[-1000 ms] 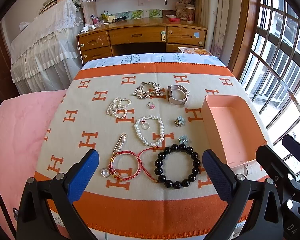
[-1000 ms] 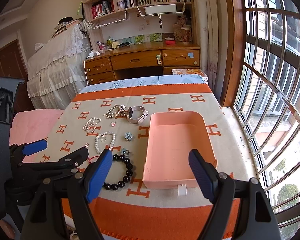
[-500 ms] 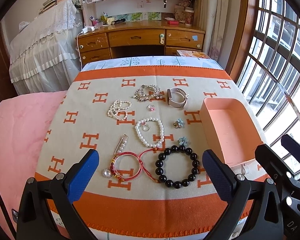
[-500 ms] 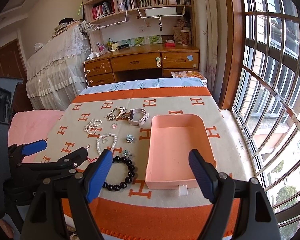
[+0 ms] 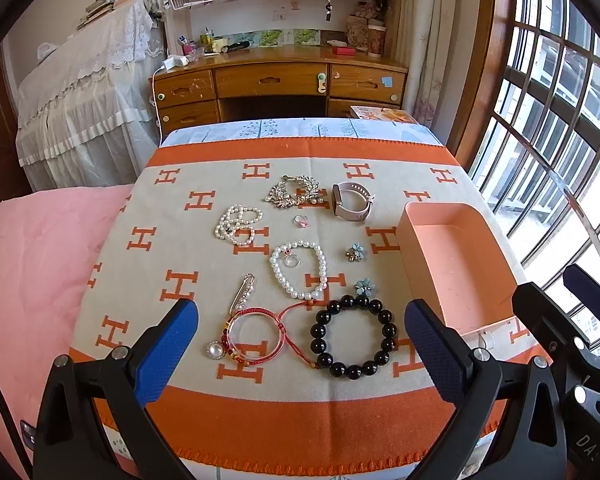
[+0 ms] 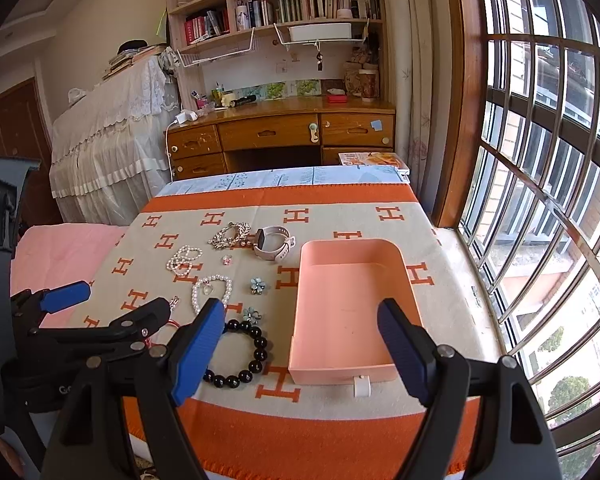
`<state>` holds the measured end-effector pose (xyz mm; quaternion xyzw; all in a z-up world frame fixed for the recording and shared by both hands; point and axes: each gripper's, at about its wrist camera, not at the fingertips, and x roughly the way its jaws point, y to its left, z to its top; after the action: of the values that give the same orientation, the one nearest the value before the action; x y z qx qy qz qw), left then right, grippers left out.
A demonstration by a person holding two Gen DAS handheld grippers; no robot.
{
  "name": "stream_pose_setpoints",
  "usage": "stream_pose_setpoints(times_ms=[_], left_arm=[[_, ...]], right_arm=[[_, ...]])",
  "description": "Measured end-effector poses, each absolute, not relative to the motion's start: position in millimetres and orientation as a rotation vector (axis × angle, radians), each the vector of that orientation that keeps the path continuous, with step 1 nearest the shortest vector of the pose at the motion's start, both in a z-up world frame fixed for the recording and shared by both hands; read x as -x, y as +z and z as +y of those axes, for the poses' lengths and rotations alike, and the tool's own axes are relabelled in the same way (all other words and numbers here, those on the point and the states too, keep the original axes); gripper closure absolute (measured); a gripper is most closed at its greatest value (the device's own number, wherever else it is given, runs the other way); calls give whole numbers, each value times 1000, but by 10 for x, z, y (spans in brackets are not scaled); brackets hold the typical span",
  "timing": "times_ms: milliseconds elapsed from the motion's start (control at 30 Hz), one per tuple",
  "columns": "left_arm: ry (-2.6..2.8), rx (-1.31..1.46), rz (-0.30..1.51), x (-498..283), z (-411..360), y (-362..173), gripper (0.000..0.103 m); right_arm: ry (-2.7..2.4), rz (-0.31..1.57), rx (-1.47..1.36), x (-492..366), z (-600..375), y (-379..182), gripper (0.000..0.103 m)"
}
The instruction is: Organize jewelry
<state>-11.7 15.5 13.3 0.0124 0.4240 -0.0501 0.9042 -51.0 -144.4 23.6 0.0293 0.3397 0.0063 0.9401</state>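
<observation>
The orange-and-cream blanket sits lower and smaller in both views than a second ago, showing more of the wooden desk beyond; both tools have drawn back and up. On it, the pink tray lies at the right, empty. Left of it the jewelry is unmoved: the watch at the far side, the pearl bracelet in the middle, the black bead bracelet and the red cord bracelet nearest. The left gripper and right gripper both hover with fingers spread wide, holding nothing.
</observation>
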Motion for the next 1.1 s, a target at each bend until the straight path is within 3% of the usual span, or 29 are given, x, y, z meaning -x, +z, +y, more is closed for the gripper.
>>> stream_pose_setpoints(times_ms=[667, 1100], left_arm=[[-112, -24, 833, -275, 447, 259, 1], [-68, -99, 959, -1351, 796, -11, 1]], right_arm=[[0, 708, 12, 46, -1381, 214, 23], [115, 871, 54, -1020, -1379, 226, 24]])
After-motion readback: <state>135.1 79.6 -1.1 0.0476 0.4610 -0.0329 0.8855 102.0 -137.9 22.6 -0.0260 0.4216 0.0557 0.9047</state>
